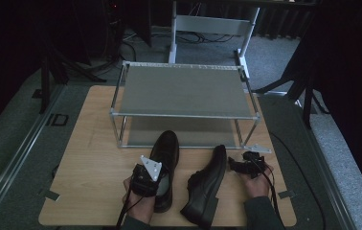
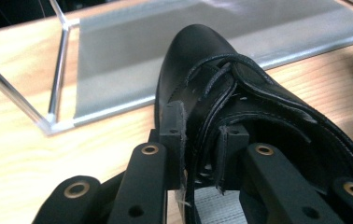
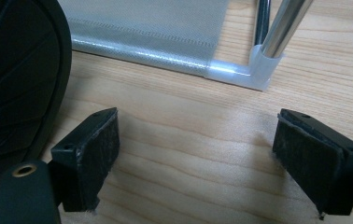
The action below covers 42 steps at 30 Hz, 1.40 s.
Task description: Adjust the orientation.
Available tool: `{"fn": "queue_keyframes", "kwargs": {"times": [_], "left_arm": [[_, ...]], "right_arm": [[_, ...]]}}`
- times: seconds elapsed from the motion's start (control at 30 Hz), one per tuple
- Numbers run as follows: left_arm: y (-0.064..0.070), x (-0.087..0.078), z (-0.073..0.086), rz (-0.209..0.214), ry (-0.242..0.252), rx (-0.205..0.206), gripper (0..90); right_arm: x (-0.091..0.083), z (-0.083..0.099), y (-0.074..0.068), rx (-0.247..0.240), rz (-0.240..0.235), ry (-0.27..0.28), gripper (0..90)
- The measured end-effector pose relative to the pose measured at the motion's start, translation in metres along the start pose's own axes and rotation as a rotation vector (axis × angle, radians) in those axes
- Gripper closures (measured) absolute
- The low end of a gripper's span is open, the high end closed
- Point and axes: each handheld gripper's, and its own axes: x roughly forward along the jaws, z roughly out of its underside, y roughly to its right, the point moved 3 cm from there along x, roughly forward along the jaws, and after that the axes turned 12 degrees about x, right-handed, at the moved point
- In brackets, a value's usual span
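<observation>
Glossy black leather lace-up shoe (image 1: 165,158), toe toward the metal shoe rack (image 1: 184,91), left hand-held gripper (image 2: 201,154) clamped on its collar — right hand-held gripper (image 3: 212,158) agape over wood-grain desk (image 3: 188,140), second shoe (image 1: 208,184) tipped sideways.

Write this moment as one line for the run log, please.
left gripper: shut on side wall of upright black leather lace-up shoe | right gripper: open above wooden table | second black shoe: on its side | grey two-tier metal rack: empty
</observation>
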Motion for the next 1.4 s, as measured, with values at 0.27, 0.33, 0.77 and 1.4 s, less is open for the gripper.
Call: {"fn": "queue_keyframes", "kwargs": {"times": [0.27,0.33,0.77,1.4], "left_arm": [[0.006,0.003,0.001,0.088,-0.013,-0.012,62.0],[0.002,0.003,0.0,0.145,-0.026,-0.025,54.3],[-0.027,-0.008,0.005,0.352,-0.018,-0.036,37.7],[-0.075,-0.01,0.017,0.312,0.07,-0.129,40.4]], "right_arm": [[0.0,0.0,0.0,-0.002,-0.001,0.0,14.6],[0.0,0.0,0.0,-0.001,-0.001,0.0,14.6],[0.0,0.0,0.0,0.002,0.001,0.002,15.5],[-0.053,-0.007,-0.022,0.009,-0.126,0.021,39.2]]}}
